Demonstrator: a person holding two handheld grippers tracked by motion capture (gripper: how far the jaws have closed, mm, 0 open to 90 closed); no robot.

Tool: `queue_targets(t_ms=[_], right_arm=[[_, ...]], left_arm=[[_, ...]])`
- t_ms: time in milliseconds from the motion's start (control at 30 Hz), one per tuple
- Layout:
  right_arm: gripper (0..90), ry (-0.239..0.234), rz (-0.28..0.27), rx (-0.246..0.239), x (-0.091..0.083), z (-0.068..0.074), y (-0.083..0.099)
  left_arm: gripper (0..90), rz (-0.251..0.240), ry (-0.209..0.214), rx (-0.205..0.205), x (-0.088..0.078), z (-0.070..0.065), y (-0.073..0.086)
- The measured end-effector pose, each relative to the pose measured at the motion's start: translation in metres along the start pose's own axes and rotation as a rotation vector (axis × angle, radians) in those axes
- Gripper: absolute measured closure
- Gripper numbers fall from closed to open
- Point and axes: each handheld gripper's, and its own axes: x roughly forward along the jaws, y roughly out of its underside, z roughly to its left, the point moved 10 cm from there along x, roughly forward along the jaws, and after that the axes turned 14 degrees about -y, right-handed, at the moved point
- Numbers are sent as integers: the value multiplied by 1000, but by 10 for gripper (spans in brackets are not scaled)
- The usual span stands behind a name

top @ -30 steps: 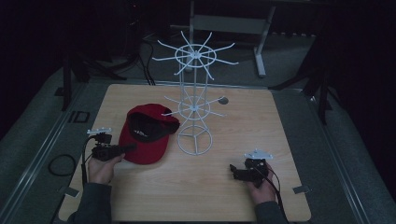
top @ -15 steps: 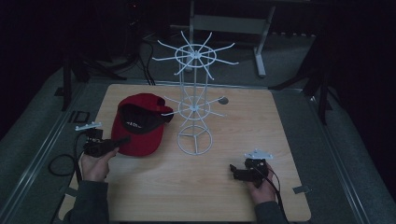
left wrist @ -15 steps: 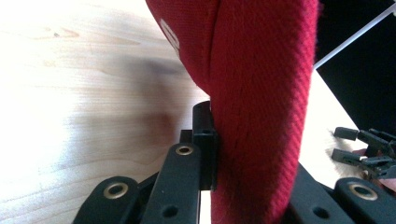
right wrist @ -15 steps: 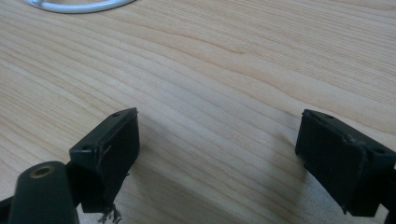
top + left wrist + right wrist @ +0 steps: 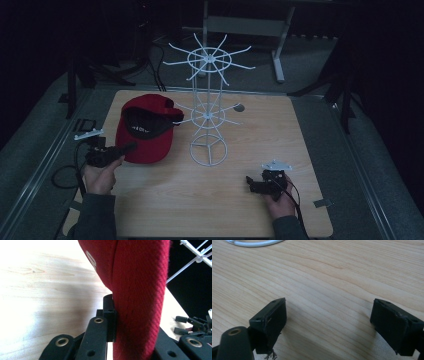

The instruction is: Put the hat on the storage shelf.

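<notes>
At the left side of the tabletop (image 5: 210, 200), we are lifting the red cap (image 5: 147, 127), clamped by its brim in the left hand-held gripper (image 5: 125, 149), higher toward the white rack (image 5: 209, 107), while the right hand-held gripper (image 5: 252, 184) is resting open.

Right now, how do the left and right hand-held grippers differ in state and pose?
The left hand-held gripper is shut on the red cap, clamping its fabric; the right hand-held gripper stands open with nothing between its jaws. The left holds the cap raised beside the white wire rack; the right sits low over the wooden table.
</notes>
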Motion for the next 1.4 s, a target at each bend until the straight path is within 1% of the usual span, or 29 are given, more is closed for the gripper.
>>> queue_targets(t_ms=[67, 167, 333, 633, 933, 1100, 1233, 1400], right_arm=[[134, 0, 0, 0, 0, 0, 0], [134, 0, 0, 1, 0, 0, 0], [134, 0, -1, -2, 0, 0, 0], [134, 0, 0, -1, 0, 0, 0], [134, 0, 0, -1, 0, 0, 0], [134, 0, -1, -2, 0, 0, 0], [134, 1, -1, -1, 0, 0, 0], [134, 1, -1, -2, 0, 0, 0]], left_arm=[[849, -7, -3, -1, -1, -1, -1], [849, -33, 2, -15, -4, -4, -6], [849, -53, -6, -6, -9, -7, -12], [849, -106, -8, -17, -17, -16, -27], [849, -140, -17, -39, -21, -19, -40], [849, -157, -14, -53, -25, -21, -47], [849, -167, -5, -52, -27, -25, -52], [849, -182, -5, -54, -30, -27, -58]])
